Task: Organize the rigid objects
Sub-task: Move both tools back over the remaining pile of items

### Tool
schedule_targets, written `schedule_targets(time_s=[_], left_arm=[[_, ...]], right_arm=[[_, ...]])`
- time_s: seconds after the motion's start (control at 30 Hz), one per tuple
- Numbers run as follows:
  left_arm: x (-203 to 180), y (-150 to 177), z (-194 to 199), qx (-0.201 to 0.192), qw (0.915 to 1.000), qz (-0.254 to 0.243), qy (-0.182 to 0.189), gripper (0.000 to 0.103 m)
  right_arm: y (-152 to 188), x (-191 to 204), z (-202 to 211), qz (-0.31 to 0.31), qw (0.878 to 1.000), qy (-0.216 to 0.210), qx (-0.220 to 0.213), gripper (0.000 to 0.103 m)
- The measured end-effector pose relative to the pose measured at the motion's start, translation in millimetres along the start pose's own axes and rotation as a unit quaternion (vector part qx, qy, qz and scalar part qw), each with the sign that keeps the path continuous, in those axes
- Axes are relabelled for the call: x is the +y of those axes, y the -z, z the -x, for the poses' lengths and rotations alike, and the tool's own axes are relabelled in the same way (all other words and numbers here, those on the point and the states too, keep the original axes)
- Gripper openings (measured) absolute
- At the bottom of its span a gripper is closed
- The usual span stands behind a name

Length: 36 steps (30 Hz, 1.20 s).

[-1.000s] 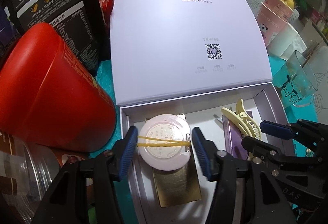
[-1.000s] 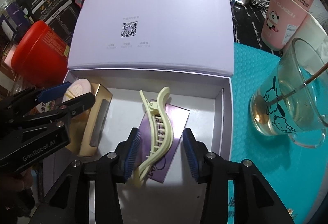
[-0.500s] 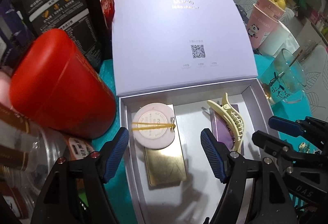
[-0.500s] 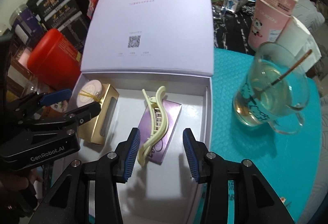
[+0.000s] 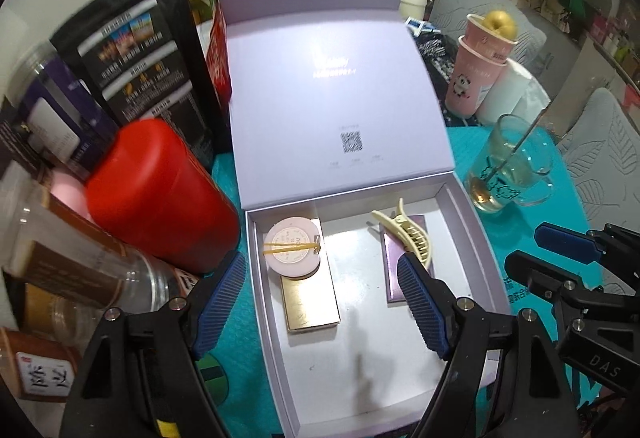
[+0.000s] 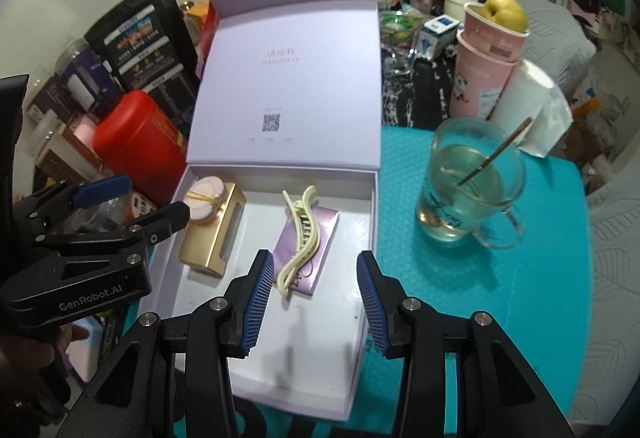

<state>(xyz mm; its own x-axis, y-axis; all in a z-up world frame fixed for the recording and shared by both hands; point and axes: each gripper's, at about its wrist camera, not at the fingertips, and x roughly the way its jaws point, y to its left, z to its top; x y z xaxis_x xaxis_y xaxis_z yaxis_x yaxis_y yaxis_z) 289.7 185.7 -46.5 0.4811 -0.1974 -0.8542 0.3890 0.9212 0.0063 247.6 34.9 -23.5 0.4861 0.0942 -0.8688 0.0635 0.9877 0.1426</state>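
Note:
A lilac gift box lies with its lid raised. In its left part a pink round compact with a yellow rubber band rests on a gold box. To the right a cream hair clip lies on a purple card. My left gripper hovers above the compact, its jaws opening, with nothing between them. My right gripper hangs open above the near end of the hair clip, touching nothing. Each gripper shows in the other's view: the right gripper and the left gripper.
A red canister, a black bag and clear jars crowd the box's left side. A glass mug with a spoon stands on the teal mat to the right, pink cups holding an apple behind it.
Both grippers have risen and drawn back from the box. The left jaws have widened away from the pink compact. The right jaws keep the same gap. Compact and clip stay in place.

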Motion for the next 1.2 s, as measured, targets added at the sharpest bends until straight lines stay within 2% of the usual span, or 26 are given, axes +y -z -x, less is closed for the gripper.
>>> schedule_targets(time_s=[0.2, 0.33, 0.53, 0.63, 0.93, 0.97, 1.07, 1.2], left_arm=[[-7, 6, 26, -0.019, 0.9998, 0.000, -0.001, 0.078], [-9, 11, 43, -0.018, 0.9996, 0.010, 0.021, 0.078], [-16, 24, 69, -0.035, 0.9993, -0.006, 0.007, 0.078], [-20, 33, 76, -0.036, 0.9992, -0.012, 0.007, 0.078], [-43, 57, 96, -0.034, 0.9987, -0.016, 0.033, 0.079], [-47, 59, 98, -0.034, 0.9987, -0.015, 0.033, 0.081], [-58, 66, 102, -0.034, 0.9988, -0.012, 0.035, 0.102], [-73, 72, 108, -0.032, 0.9986, -0.014, 0.040, 0.102]], right_arm=[[7, 1, 33, -0.002, 1.000, 0.000, -0.027, 0.043], [14, 5, 53, 0.004, 0.999, 0.006, -0.041, 0.043], [28, 11, 82, 0.004, 0.998, 0.012, -0.059, 0.043], [38, 13, 93, 0.004, 0.998, 0.015, -0.068, 0.053], [70, 4, 122, -0.002, 0.997, 0.032, -0.069, 0.057], [73, 2, 125, -0.003, 0.997, 0.033, -0.068, 0.057], [84, -7, 133, -0.009, 0.997, 0.039, -0.067, 0.057], [98, -21, 145, -0.017, 0.997, 0.039, -0.063, 0.057]])
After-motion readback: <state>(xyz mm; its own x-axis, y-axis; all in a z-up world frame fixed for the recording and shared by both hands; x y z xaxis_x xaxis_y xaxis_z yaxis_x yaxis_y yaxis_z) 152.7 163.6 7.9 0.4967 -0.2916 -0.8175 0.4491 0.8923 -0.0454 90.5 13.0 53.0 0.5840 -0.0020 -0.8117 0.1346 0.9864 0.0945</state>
